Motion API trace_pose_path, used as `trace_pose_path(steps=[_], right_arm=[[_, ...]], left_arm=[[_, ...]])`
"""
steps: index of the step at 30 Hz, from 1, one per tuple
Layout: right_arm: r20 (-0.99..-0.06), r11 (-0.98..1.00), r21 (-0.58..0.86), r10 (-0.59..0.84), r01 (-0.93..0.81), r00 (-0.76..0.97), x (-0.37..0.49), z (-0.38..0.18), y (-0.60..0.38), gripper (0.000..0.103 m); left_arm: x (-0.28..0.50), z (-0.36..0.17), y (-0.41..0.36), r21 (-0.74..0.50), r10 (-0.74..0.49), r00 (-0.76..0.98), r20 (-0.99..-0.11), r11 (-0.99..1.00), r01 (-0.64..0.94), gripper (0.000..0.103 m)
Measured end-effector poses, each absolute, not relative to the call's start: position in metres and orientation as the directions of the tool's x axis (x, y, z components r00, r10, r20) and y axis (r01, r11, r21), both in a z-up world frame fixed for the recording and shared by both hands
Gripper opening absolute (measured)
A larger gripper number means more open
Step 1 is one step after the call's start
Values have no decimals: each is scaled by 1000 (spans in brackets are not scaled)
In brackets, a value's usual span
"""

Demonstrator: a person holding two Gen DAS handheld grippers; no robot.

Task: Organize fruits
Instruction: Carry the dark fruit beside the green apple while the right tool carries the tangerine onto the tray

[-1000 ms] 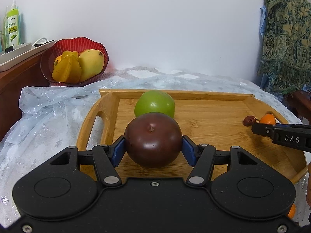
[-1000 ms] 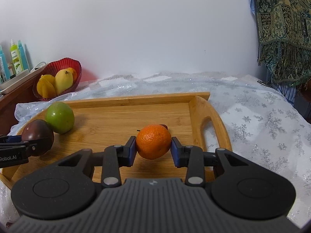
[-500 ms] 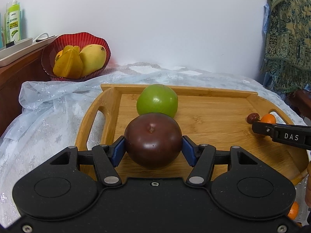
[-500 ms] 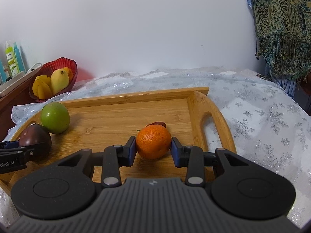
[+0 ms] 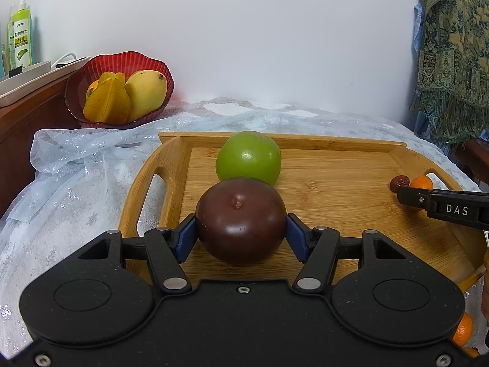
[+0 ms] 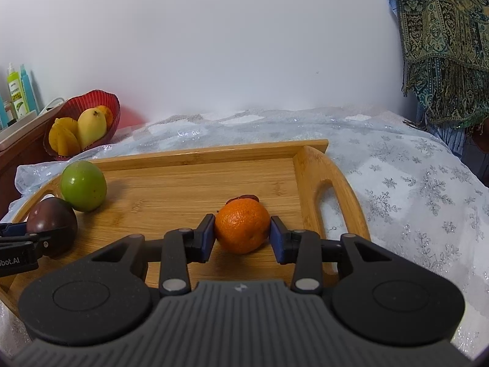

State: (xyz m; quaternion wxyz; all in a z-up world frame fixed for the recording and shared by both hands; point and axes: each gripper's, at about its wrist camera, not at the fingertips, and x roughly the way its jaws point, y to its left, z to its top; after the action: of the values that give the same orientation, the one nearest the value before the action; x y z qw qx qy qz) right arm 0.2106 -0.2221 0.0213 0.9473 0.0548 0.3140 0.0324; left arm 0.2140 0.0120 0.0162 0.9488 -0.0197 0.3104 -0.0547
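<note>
The wooden tray [image 6: 308,180] carries all fruit. The left gripper [image 5: 241,229] grasps the dark plum [image 5: 240,220] beside the green apple [image 5: 248,157]. The right gripper [image 6: 241,237] is opening, the tangerine [image 6: 242,225] between its jaws; placement appears underway, withdrawal likely next.

You can't read the label on the green bottle [image 5: 20,41] at upper left. The orange [image 6: 242,225] hides most of the small dark-red fruit [image 6: 248,198]. Another orange fruit [image 5: 463,329] sits half-hidden at lower right.

Dark plum [image 5: 240,224], green fruit [image 5: 248,157], tangerine [image 6: 242,225] on tray [image 6: 189,189].
</note>
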Motion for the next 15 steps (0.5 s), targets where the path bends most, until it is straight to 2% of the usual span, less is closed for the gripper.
trace_pose_path(steps=[15], right_arm=[[-592,992,121,95,-28,801,211,22,-222,48]], left_arm=[[211,18,12,-69,-117,808,-577,993,95,60]])
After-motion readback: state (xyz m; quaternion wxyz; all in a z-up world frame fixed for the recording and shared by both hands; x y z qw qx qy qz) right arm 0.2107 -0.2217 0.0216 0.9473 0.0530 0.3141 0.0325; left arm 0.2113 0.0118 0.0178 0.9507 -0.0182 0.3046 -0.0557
